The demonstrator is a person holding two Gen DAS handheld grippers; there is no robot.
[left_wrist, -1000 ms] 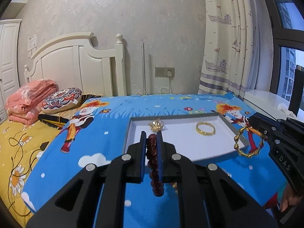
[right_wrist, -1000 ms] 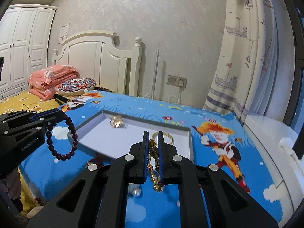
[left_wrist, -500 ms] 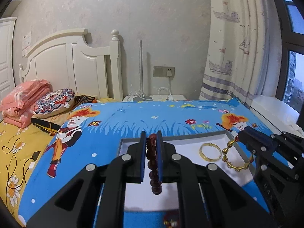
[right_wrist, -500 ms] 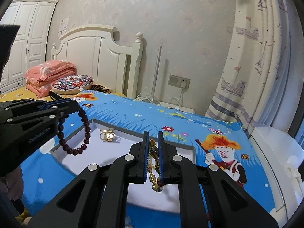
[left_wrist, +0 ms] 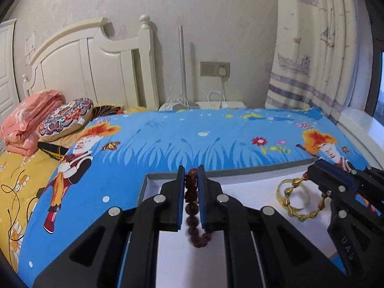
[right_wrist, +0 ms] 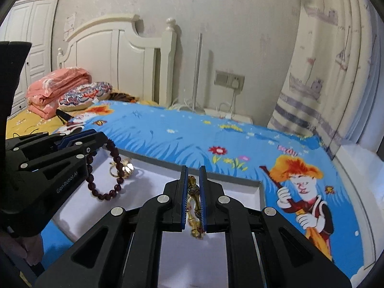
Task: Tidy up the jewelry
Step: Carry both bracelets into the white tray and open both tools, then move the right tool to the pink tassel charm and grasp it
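While both grippers are hanging over the grey-rimmed tray (left_wrist: 144, 187), we are keeping each one clamped on a piece of jewelry. Our left gripper (left_wrist: 191, 180) is pinching the dark red bead bracelet (left_wrist: 192, 213) between its blue-lined fingers, and the loop is dangling below them above the tray's white floor; from the right wrist view the same bracelet (right_wrist: 112, 180) is hanging beside a gold ornament (right_wrist: 127, 168) that is lying on the tray floor near its far left corner. Our right gripper (right_wrist: 192, 182) is squeezing the gold beaded bracelet (right_wrist: 195, 213), which is drooping under the fingertips over the tray's right part. From the left wrist view that gold bracelet (left_wrist: 304, 206) is hanging just in front of a gold bangle (left_wrist: 283, 192). We are working above the blue cartoon bedsheet (left_wrist: 192, 139) on which the tray is sitting.
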